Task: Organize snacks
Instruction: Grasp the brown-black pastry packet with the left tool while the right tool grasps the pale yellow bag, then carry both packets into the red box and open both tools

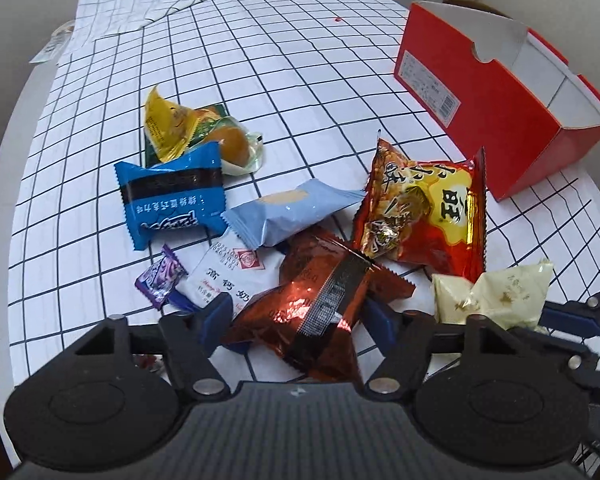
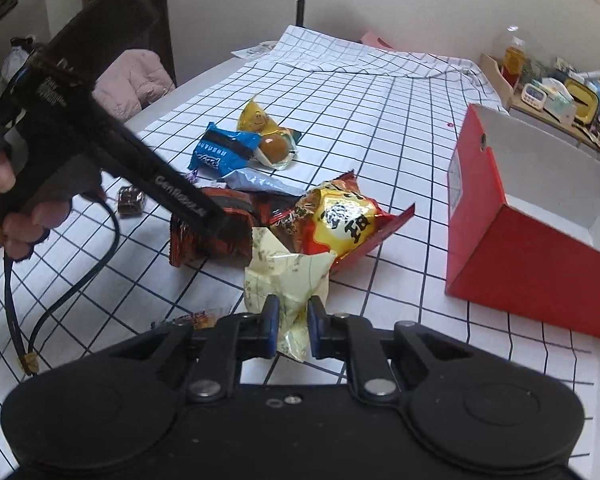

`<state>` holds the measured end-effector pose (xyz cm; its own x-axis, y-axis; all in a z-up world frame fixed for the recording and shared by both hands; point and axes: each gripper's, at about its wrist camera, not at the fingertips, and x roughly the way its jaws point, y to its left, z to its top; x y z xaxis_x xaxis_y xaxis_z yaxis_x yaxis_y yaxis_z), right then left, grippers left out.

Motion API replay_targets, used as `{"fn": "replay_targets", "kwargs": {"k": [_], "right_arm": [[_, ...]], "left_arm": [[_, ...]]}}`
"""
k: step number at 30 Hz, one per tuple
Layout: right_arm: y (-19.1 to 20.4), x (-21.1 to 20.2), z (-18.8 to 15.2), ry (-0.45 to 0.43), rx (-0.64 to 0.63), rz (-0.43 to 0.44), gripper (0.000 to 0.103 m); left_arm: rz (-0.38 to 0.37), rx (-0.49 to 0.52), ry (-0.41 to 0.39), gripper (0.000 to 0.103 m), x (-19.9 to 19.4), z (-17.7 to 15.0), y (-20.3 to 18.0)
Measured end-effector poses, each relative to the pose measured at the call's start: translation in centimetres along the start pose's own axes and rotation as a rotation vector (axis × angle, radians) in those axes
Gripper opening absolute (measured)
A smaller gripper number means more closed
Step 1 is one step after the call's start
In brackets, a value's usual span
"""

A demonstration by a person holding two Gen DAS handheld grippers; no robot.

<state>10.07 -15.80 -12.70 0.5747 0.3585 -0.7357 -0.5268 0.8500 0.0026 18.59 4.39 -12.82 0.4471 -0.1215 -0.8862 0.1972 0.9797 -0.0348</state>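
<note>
1. The right gripper [image 2: 293,326] has its jaws pressed almost together, pinching the lower end of a cream foil packet [image 2: 286,280]; the rest of the packet stands up crumpled above the fingertips.
2. The left gripper [image 1: 300,318] is partly spread around a dark red foil packet [image 1: 308,304]. Its blue fingertips [image 1: 216,312] sit at either side of the wrapper; whether they press it cannot be told.
3. A person's hand [image 2: 24,216] grips the left gripper's handle, seen from the right wrist.
4. The remaining snacks lie heaped mid-tabletop on the checked cloth [image 1: 300,60]: a red-and-yellow bag [image 1: 424,216] beside the dark red packet, a pale blue packet [image 1: 288,214], a bright blue packet [image 1: 172,196], and a yellow packet [image 1: 168,126].
5. An open red box [image 1: 480,120] stands near the tabletop's right edge, apart from the heap.
</note>
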Motion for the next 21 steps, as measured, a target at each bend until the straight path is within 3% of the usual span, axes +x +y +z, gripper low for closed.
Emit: {"fn": "replay_targets", "kwargs": {"k": [9,21], "right_arm": [[-0.3,-1.9,0.5,-0.025,0.037,-0.014,0.011],[-4.6,-8.3,1.7,-0.109,0.127,-0.046,0.010]], "left_arm": [[0.044,-0.047,-0.030,0.049,-1.4,-0.7,-1.0],[0.009,-0.161,-0.129,0.048,-8.8,-0.2,-3.3]]}}
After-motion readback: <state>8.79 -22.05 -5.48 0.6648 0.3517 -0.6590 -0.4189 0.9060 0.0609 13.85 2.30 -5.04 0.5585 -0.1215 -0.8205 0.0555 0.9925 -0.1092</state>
